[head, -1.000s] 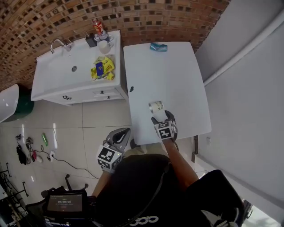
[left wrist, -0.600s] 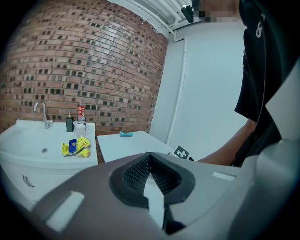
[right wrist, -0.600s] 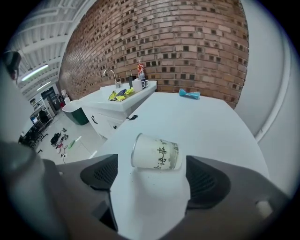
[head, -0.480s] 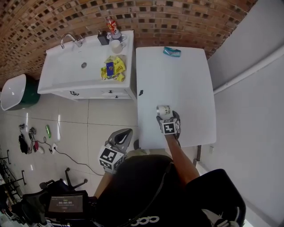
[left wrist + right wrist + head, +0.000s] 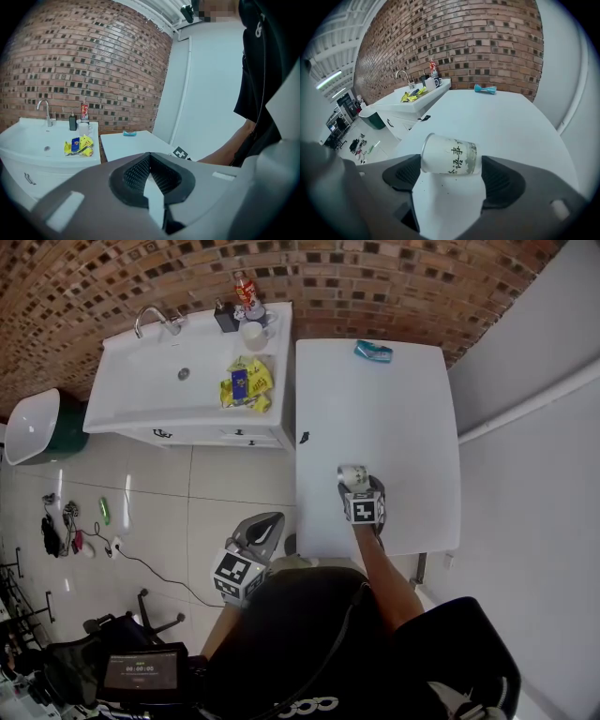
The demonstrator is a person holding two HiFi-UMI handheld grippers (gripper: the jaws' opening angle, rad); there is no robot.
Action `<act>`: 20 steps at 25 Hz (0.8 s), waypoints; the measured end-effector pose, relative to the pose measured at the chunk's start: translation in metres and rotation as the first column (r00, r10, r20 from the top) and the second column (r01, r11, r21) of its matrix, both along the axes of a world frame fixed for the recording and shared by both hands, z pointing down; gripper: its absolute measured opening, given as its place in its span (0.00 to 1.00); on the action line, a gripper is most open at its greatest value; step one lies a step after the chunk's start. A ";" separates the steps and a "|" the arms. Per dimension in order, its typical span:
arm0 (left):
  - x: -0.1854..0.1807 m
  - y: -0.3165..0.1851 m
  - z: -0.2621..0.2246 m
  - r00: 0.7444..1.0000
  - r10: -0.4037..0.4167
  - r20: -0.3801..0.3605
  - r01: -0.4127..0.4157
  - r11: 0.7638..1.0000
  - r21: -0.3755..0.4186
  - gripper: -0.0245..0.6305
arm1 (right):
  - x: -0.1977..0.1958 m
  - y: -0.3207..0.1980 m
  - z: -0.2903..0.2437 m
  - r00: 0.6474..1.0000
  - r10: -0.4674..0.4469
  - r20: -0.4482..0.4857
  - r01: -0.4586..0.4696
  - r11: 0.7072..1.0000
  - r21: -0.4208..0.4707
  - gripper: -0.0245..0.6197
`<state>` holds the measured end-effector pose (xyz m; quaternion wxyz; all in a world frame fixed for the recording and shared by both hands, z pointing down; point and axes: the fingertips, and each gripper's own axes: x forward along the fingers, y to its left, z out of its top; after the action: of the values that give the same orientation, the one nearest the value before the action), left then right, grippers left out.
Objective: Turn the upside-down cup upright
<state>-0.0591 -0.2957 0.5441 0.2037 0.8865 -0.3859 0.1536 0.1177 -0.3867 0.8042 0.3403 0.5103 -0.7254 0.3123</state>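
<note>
A white paper cup (image 5: 450, 160) with dark print lies on its side on the white table (image 5: 497, 117), its mouth to the left in the right gripper view. My right gripper (image 5: 451, 162) straddles it end to end. Its jaws are closing, with a thin gap still showing at the cup's base end. From the head view the cup (image 5: 352, 473) sits just beyond the right gripper (image 5: 359, 487), near the table's (image 5: 394, 409) front edge. My left gripper (image 5: 266, 519) hangs off the table's left side over the floor. Its pads meet at the tips (image 5: 150, 154) with nothing between them.
A blue wrapper (image 5: 373, 352) lies at the table's far end, and a small dark object (image 5: 305, 438) at its left edge. Left of the table stands a white sink counter (image 5: 178, 381) with yellow packets (image 5: 246, 385), a mug (image 5: 253, 334) and bottles. A brick wall runs behind.
My right gripper has come down and forward, so its jaws now stand at either end of the cup. The left gripper has shifted a little.
</note>
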 end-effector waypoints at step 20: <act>0.013 -0.002 0.001 1.000 0.029 -0.003 -0.029 1.000 0.004 0.06 | 0.005 0.016 -0.012 0.336 0.505 0.795 -0.385 0.844 -0.373 0.65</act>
<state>-0.0465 -0.2975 0.5447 0.2002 0.8928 -0.3729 0.1542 0.1229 -0.3706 0.7921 -0.1460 0.4354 -0.6062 0.6493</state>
